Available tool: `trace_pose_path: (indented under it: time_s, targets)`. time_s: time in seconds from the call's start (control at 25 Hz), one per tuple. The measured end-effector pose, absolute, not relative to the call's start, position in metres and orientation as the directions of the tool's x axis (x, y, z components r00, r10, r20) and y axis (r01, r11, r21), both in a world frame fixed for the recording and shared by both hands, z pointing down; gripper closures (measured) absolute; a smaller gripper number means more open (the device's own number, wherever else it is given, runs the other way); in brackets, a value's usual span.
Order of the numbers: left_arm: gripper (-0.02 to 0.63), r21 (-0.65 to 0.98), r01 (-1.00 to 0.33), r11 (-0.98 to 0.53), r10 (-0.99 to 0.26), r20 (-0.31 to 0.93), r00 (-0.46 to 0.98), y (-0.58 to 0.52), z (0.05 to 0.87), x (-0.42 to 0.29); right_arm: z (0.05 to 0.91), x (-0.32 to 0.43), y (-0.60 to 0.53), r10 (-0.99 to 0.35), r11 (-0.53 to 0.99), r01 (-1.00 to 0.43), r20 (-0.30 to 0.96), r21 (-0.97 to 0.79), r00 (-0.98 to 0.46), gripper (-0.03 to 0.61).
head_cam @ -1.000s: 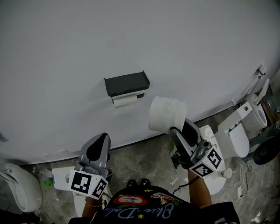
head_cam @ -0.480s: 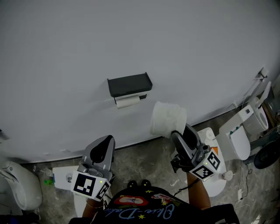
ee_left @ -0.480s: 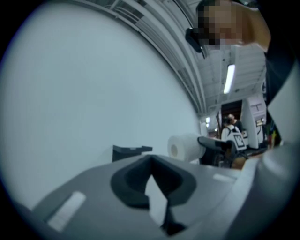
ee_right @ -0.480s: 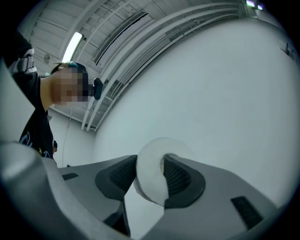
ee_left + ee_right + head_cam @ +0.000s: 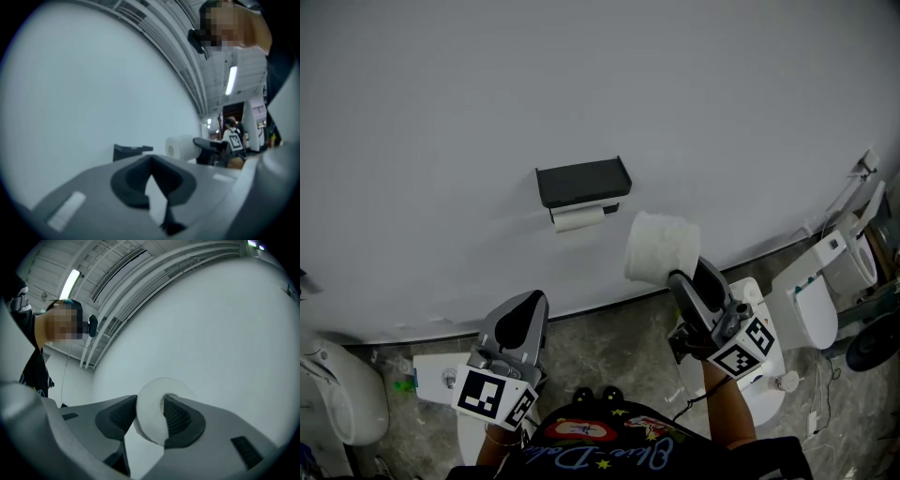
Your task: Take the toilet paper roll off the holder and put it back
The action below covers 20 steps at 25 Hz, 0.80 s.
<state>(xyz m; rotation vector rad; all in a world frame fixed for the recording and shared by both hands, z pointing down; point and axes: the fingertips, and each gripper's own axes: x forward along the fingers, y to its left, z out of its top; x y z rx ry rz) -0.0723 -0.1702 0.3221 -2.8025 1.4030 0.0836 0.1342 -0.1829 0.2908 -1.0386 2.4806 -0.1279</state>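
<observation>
Roll: thick white toilet paper roll [image 5: 661, 247], held in the air just right of and below the black holder [image 5: 583, 180], not touching it.
Right gripper [image 5: 686, 274]: angled up toward the wall [image 5: 581, 75], clamped on the roll's side, one jaw in the core.
Left gripper [image 5: 523, 314]: low, angled up, jaws together, nothing between them.

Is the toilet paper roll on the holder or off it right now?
Off. The right gripper holds the toilet paper roll in the air, to the right of the black wall holder, one jaw inside its core.
</observation>
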Motion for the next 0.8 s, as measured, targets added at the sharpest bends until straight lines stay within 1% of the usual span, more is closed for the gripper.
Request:
trace_pose_path:
  time_s: [0.16, 0.44, 0.64, 0.8]
  targets:
    - [0.615, 0.028, -0.810, -0.586, -0.809, -0.062, 0.584, -0.170, 0.321, -0.077, 0.267, 0.129, -0.216, -0.682, 0.725, -0.676, -0.278, -0.131, -0.677, 0.397]
    - [0.615, 0.035, -0.829, -0.558, -0.829, -0.062, 0.555, -0.165, 0.324, -0.088, 0.213, 0.099, -0.288, -0.653, 0.747, -0.661, -0.111, 0.073, -0.750, 0.397]
    - [0.615, 0.048, -0.862, -0.505, -0.863, -0.064, 0.501, -0.159, 0.326, -0.107, 0.202, 0.072, -0.326, -0.599, 0.797, -0.592, 0.033, 0.119, -0.800, 0.397]
    - [0.615, 0.060, -0.888, -0.456, -0.890, -0.057, 0.453, -0.156, 0.329, -0.124, 0.210, 0.051, -0.343, -0.543, 0.838, -0.517, 0.183, 0.172, -0.819, 0.397]
